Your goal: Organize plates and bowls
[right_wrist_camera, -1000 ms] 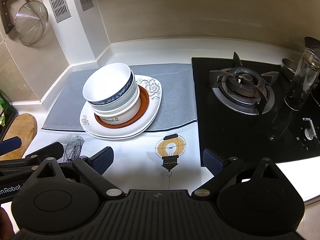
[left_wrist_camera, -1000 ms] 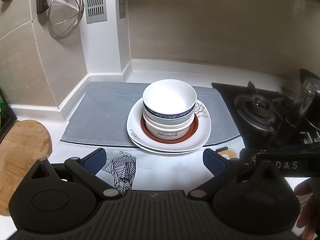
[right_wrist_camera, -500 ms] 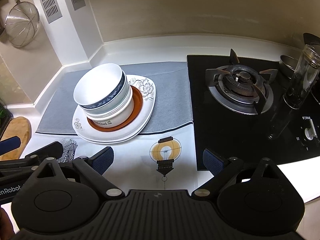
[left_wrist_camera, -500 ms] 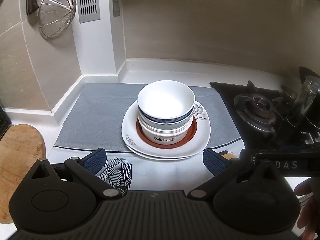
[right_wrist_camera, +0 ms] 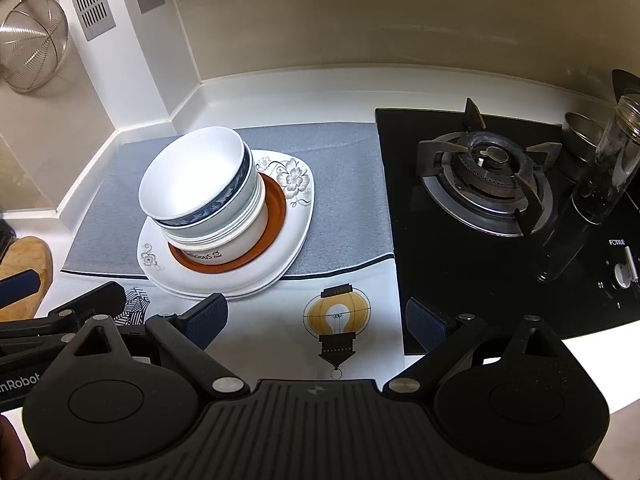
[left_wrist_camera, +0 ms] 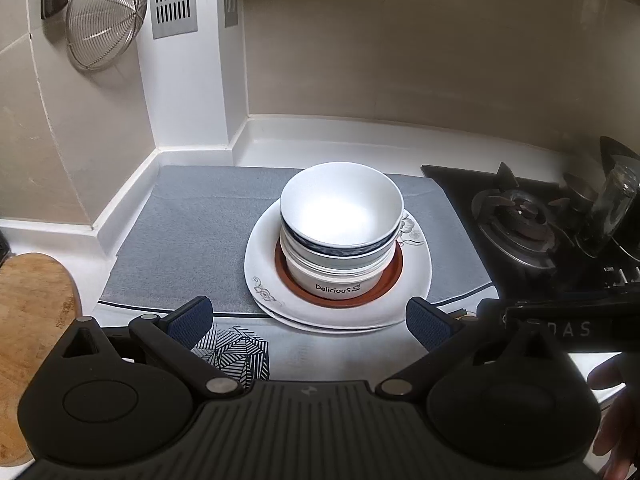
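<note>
Both views have shifted slightly; the bowl stack point(left_wrist_camera: 341, 236) on the plates point(left_wrist_camera: 340, 312) stays at 12 o'clock. Left gripper point(left_wrist_camera: 310, 316) and right gripper point(right_wrist_camera: 316, 320): jaws wide, empty. Stacking appears complete.

3 bowls point(left_wrist_camera: 341, 216) nested, 3 plates point(left_wrist_camera: 340, 312) stacked, 1 strainer point(left_wrist_camera: 105, 16), 1 glass jar point(right_wrist_camera: 608, 168).

Bowls point(left_wrist_camera: 341, 216) sit nested on stacked plates point(left_wrist_camera: 264, 268) on a mat point(left_wrist_camera: 192, 224); the stove point(right_wrist_camera: 486, 176) lies right of it.
</note>
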Available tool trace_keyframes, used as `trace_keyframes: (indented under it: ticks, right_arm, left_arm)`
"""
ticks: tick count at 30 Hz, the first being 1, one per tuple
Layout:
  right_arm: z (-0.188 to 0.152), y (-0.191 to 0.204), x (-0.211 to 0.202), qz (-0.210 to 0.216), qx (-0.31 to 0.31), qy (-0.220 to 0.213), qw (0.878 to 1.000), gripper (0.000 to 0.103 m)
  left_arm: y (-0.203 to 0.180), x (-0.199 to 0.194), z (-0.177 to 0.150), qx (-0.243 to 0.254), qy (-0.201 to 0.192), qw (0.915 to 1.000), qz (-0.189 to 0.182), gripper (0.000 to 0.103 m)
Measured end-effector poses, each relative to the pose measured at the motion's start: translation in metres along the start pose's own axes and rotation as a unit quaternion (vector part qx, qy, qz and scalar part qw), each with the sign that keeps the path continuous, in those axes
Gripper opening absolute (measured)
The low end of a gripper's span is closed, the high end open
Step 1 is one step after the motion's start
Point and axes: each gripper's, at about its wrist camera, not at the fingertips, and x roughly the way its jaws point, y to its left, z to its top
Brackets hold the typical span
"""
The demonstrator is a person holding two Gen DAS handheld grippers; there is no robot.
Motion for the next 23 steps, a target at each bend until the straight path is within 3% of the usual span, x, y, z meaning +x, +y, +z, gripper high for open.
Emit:
trace_keyframes:
  ticks: [23]
  right_arm:
    - [0.022, 0.043, 0.033, -0.047, 0.000, 0.030, 0.998, 0.096]
  left_arm:
    - [0.046, 0.040, 0.015, -0.008, 0.016, 0.9988, -0.046, 0.103]
